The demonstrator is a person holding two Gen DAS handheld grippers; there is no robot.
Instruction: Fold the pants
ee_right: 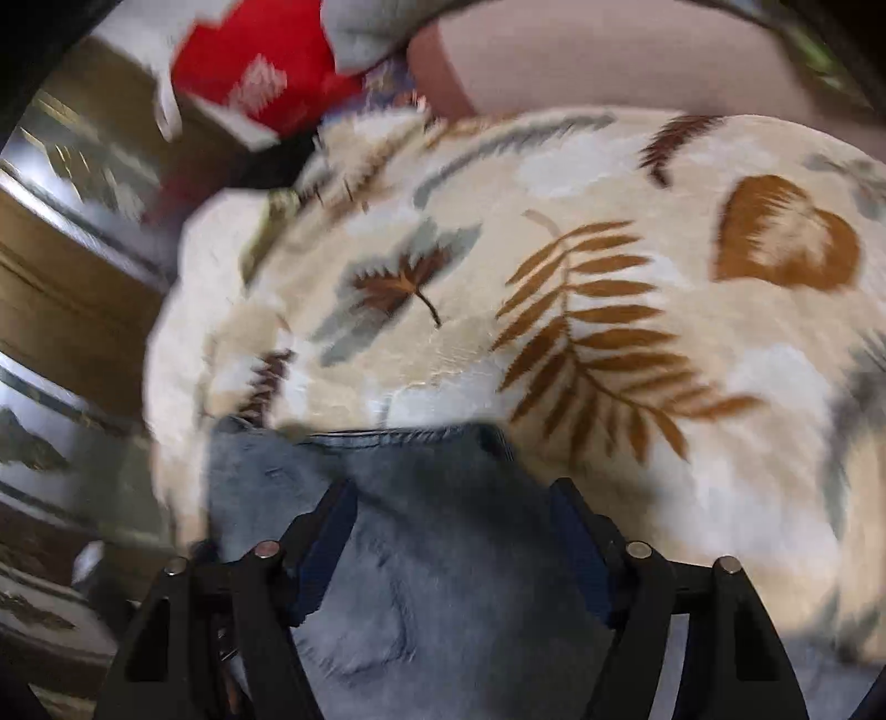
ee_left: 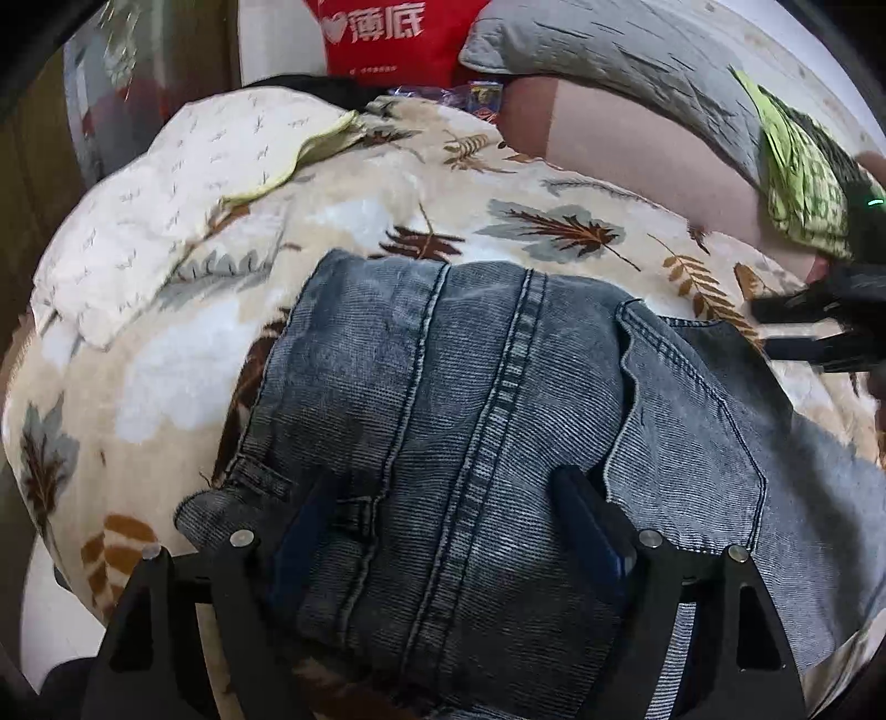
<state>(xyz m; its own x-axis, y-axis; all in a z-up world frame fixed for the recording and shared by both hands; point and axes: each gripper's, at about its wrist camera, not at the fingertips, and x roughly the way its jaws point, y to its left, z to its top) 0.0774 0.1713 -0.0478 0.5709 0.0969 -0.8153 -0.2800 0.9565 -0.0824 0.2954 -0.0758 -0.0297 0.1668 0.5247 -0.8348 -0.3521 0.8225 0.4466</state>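
Two claws [ee_left: 443,498] wide open over jeans [ee_left: 470,387] on blanket [ee_left: 387,194].

Each camera sits just behind its own jaws and looks steeply down, close over the faded blue-grey denim pants [ee_left: 470,443] spread on the cream leaf-printed fleece blanket [ee_left: 343,199]. The left wrist view is sharp; the right wrist view is smeared. Both share the pants [ee_right: 421,554], the blanket [ee_right: 554,266] and the red printed bag [ee_left: 387,33] [ee_right: 260,72] at the far edge.
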